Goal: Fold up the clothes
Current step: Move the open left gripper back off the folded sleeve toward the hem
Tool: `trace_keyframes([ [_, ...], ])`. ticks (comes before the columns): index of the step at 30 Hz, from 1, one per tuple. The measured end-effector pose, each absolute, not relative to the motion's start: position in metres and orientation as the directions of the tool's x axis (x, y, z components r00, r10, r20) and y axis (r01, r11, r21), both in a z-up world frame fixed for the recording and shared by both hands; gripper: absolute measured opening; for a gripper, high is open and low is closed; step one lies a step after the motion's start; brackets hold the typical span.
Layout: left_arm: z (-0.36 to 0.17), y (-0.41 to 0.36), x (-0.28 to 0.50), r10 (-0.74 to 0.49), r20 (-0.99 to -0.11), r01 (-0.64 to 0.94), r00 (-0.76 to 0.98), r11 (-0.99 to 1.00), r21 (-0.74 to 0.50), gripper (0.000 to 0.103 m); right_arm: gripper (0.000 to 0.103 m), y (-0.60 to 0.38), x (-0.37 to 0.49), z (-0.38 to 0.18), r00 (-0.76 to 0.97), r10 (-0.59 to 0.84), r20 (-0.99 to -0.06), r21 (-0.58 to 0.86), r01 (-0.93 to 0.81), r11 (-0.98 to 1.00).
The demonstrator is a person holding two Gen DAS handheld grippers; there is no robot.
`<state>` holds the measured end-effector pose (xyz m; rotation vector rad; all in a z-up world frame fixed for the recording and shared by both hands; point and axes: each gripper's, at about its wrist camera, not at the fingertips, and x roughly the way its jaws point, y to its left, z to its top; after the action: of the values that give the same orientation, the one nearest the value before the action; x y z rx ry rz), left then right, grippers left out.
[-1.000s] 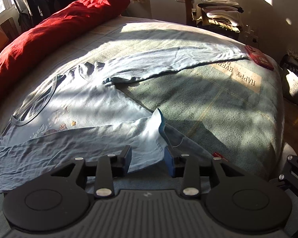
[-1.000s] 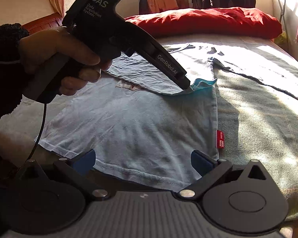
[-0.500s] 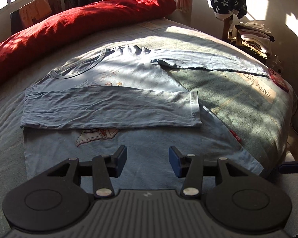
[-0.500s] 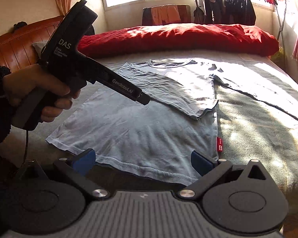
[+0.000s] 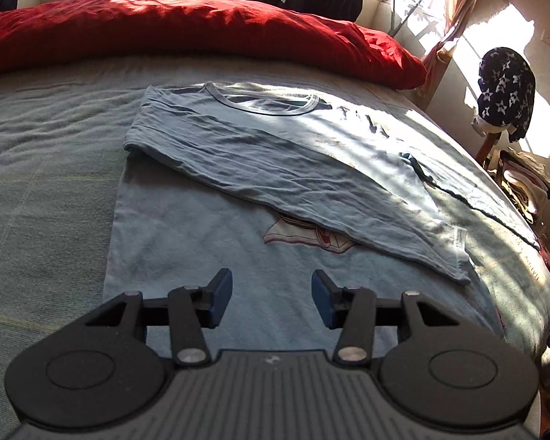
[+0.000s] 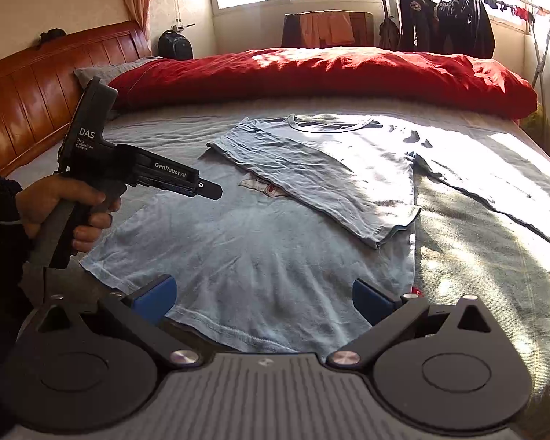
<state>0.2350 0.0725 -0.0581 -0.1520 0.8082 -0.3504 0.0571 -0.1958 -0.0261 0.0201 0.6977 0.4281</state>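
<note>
One sleeve (image 5: 311,183) lies folded across shirt (image 5: 220,256) (light blue).

Both my wrist cameras look steeply down from the bed's (image 5: 36,183) foot; both see the shirt (image 6: 260,256).

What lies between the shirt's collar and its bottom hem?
The folded sleeve lies diagonally across the shirt, partly covering the printed picture; the right wrist view shows it.

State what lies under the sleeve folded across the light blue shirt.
The folded sleeve lies diagonally on the shirt's chest. A printed picture shows below its edge; the rest of the print is covered, so what it shows cannot be told.
</note>
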Motion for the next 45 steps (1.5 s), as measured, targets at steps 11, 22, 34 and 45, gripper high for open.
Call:
trace_keyframes([
  [11,-0.09,0.113,0.34,-0.48,-0.553,0.205,0.682,0.85,-0.485,0.052,0.103,-0.2,0.135,-0.043,0.661,0.327,-0.675,0.165,-0.298,0.94],
  [22,-0.095,0.145,0.37,-0.343,-0.537,0.095,0.771,0.896,-0.435,0.056,0.103,-0.203,0.163,-0.055,0.636,0.328,-0.698,0.187,-0.281,0.941],
  [34,-0.055,0.148,0.34,-0.353,-0.526,0.173,0.774,0.917,-0.36,0.062,0.103,-0.205,0.154,-0.051,0.657,0.352,-0.667,0.182,-0.314,0.932],
  [45,-0.083,0.087,0.354,-0.335,-0.67,0.285,0.663,0.94,-0.188,0.062,0.067,-0.205,0.162,-0.047,0.643,0.313,-0.699,0.046,-0.396,0.917],
])
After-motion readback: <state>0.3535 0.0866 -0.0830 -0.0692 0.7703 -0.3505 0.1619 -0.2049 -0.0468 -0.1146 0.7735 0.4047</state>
